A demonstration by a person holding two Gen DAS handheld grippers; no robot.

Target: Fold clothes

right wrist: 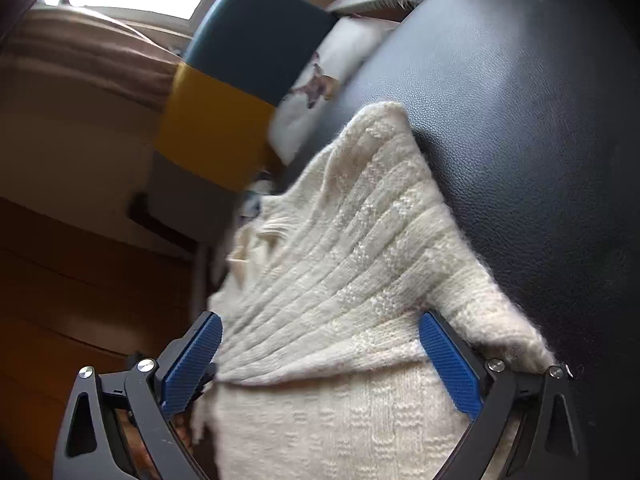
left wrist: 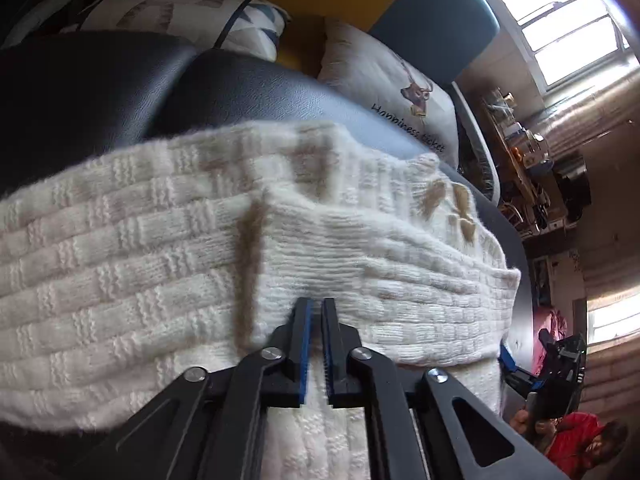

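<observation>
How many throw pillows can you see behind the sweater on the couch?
2. A patterned pillow sits at the upper left behind the black couch; a deer-print pillow leans to its right. More may be hidden behind the cushions.

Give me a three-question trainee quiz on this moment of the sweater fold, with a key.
1. True or false: the left gripper is shut on the cream knit sweater.
2. The right gripper is: A) shut on the sweater, B) open with the sweater between its fingers, C) out of view.
3. What surface does the sweater lie on?

Key: 1 true. 2 B. 3 The black leather cushion.
</observation>
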